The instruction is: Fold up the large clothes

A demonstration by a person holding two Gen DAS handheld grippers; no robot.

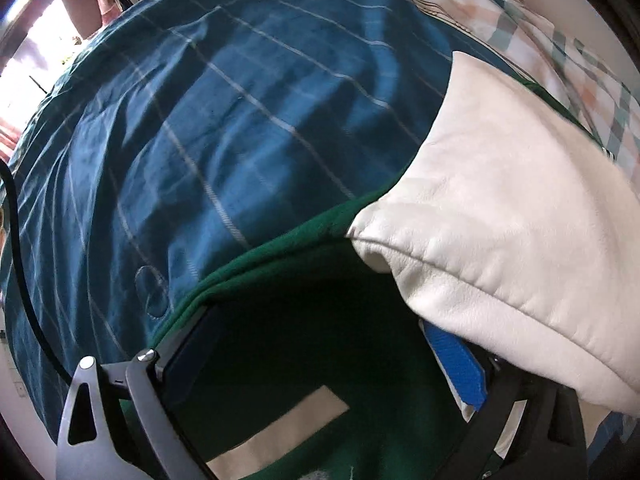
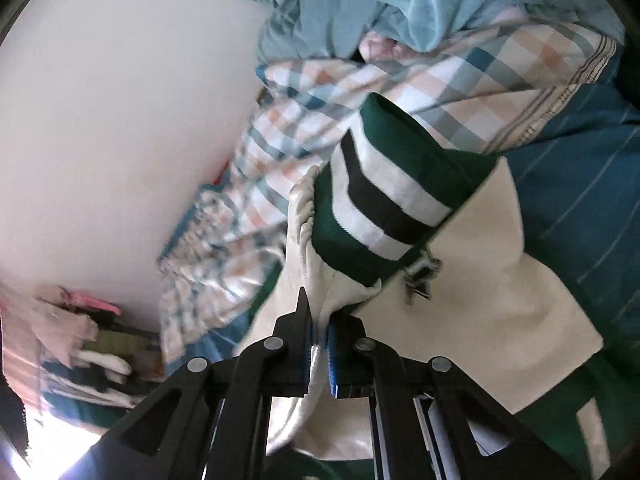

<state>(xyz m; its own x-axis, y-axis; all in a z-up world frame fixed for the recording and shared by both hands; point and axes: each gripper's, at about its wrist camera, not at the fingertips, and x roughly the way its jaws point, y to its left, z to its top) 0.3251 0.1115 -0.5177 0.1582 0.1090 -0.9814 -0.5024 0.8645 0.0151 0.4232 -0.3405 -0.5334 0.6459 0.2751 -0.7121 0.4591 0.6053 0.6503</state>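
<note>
A green varsity jacket [image 1: 304, 312] with white leather sleeves lies on the blue checked bedspread [image 1: 224, 128]. In the left wrist view my left gripper [image 1: 316, 356] stands wide open around the jacket's green body; one white sleeve [image 1: 516, 216] drapes over its right blue finger [image 1: 456, 364]. In the right wrist view my right gripper [image 2: 319, 340] is shut on the white sleeve [image 2: 312, 248] just below its green, white and black striped cuff [image 2: 384, 196]. More white sleeve [image 2: 492, 304] lies beneath.
A pastel checked quilt [image 2: 320, 92] and a light blue blanket [image 2: 400, 4] are bunched at the bed's far side by the white wall [image 2: 120, 120]. A pile of clothes [image 2: 80, 344] sits at lower left. A black cable [image 1: 24, 280] hangs at the left wrist view's left edge.
</note>
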